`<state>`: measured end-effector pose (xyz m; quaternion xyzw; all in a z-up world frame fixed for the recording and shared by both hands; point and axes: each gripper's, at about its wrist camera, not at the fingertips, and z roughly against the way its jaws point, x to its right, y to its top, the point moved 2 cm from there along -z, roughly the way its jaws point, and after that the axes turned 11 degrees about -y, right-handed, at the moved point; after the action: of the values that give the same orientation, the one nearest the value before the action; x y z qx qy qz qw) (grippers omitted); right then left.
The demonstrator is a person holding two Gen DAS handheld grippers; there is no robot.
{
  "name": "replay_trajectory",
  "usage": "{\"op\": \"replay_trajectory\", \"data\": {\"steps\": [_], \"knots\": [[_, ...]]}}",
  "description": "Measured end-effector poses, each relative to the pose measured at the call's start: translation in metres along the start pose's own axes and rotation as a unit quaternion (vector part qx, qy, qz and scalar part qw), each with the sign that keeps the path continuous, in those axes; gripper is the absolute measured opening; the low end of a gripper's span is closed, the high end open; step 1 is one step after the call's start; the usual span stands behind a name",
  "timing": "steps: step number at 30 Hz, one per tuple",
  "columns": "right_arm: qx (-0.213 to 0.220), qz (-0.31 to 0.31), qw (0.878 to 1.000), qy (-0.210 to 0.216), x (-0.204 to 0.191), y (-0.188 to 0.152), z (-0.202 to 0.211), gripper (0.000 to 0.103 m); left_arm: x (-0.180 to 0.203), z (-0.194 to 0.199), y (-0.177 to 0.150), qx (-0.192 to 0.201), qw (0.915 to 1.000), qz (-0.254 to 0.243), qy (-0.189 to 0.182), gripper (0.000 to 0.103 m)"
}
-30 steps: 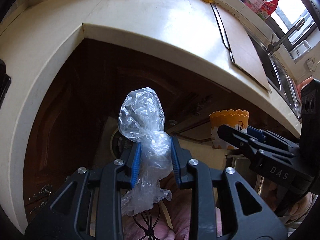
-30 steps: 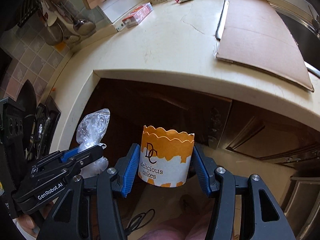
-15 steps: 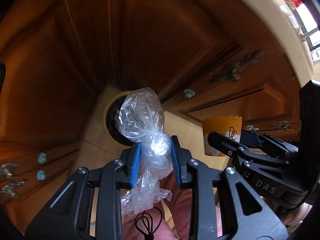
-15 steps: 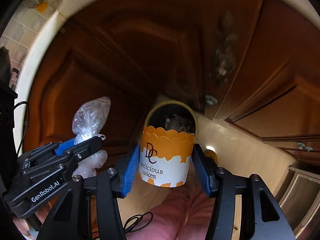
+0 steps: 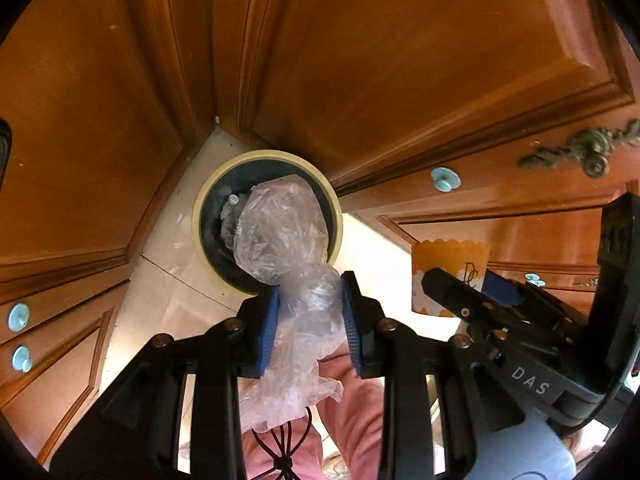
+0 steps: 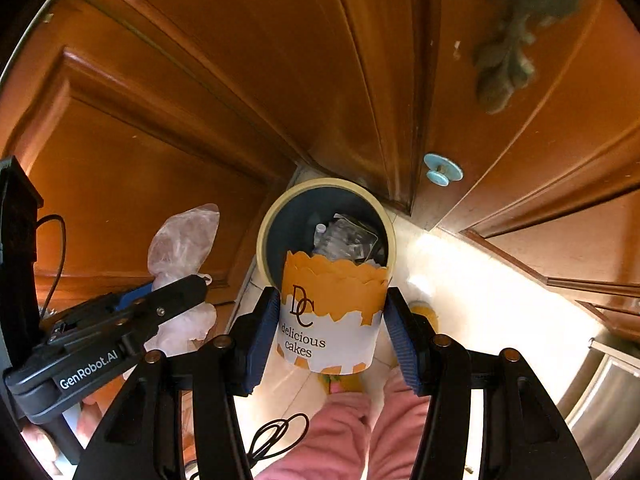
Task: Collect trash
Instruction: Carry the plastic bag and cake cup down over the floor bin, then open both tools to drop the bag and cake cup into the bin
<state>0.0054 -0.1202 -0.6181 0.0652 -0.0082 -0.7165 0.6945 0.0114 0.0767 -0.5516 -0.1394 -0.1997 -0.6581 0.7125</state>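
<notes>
You are getting warm, fairly bright light; glare is washing out the floor tiles (image 6: 480, 280), fisheye edges are bending into black, and the ornate handle (image 6: 516, 36) is blurring.

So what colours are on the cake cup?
The cake cup is orange over white with dark lettering, clearest in the right wrist view.

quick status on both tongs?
Left tongs: closed on the crumpled plastic bag.
Right tongs: closed on the cake cup.

Trash bin (image 5: 338, 216): interior largely hidden behind plastic bag (image 5: 282, 228); contents indistinct. Ornate cabinet handle (image 6: 516, 36): blurred, cut off at top edge. Paper cake cup (image 5: 448, 258): lower part hidden.
</notes>
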Motion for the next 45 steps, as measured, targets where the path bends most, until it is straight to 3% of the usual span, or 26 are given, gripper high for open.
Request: {"op": "replay_trajectory", "data": {"steps": [7,12,33,38,45], "knots": [[-0.003,0.002,1.000,0.000,-0.009,0.018,-0.020,0.053,-0.014,-0.014,0.007,-0.004,1.0000,0.007,0.005,0.031],[-0.004,0.008,1.000,-0.002,-0.017,0.024,-0.026,0.053,-0.020,-0.016,0.009,-0.005,0.9998,0.017,0.010,0.047],[-0.014,0.023,1.000,-0.006,-0.055,0.039,-0.040,0.058,-0.047,-0.001,0.006,0.001,0.9986,0.032,0.043,0.049],[-0.008,0.021,1.000,-0.003,-0.060,0.043,-0.038,0.077,-0.050,0.002,0.006,0.000,0.9982,0.038,0.047,0.049],[-0.007,0.028,1.000,-0.001,-0.067,0.044,-0.033,0.077,-0.047,0.008,0.005,0.003,0.9979,0.035,0.054,0.054]]}}
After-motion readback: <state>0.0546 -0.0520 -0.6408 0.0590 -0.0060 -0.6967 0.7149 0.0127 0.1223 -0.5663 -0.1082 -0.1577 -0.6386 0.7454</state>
